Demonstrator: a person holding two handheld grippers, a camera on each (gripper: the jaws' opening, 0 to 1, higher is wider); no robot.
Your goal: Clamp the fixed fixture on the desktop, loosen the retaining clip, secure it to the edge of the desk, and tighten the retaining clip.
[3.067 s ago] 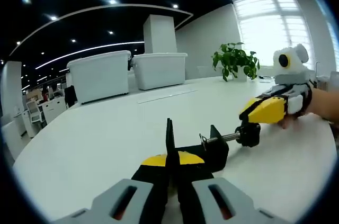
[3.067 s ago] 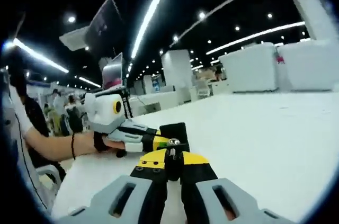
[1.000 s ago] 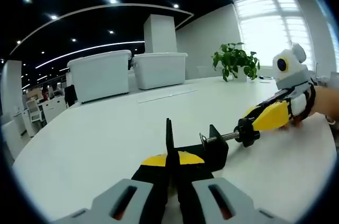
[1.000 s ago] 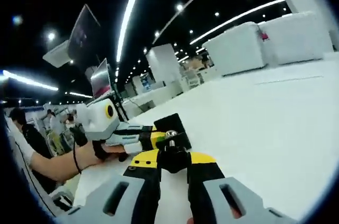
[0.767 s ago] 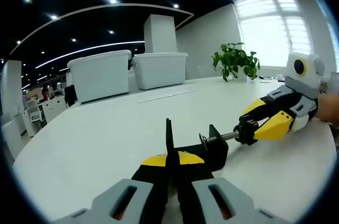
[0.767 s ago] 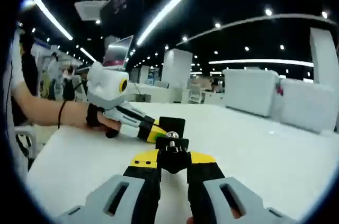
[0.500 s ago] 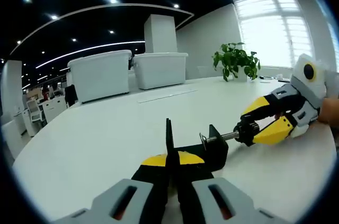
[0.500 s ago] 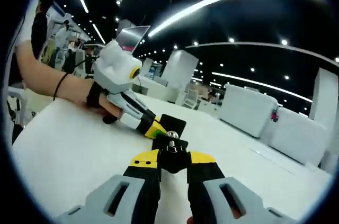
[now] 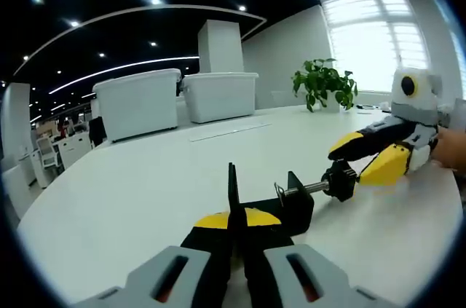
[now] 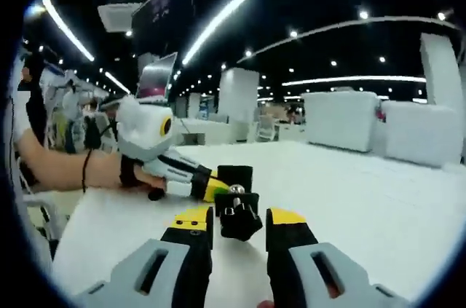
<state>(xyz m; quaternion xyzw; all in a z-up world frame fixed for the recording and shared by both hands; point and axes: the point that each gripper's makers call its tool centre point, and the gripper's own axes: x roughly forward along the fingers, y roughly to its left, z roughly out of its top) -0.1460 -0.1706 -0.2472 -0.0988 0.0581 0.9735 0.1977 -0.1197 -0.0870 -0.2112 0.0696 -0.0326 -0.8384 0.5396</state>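
With the left gripper (image 9: 234,231) pinching the black metal C-clamp fixture (image 9: 271,204) shut, the right gripper (image 10: 241,229) stood parted around its black screw knob (image 10: 239,221), gripping nothing; a loose re-grip risked slipping off.

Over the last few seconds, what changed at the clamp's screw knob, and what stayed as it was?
The right gripper, which was shut on the black screw knob and rolling with it, has let go: its fingers now stand apart on either side of the knob. The left gripper stays shut on the black clamp fixture, which has not moved on the white desk.
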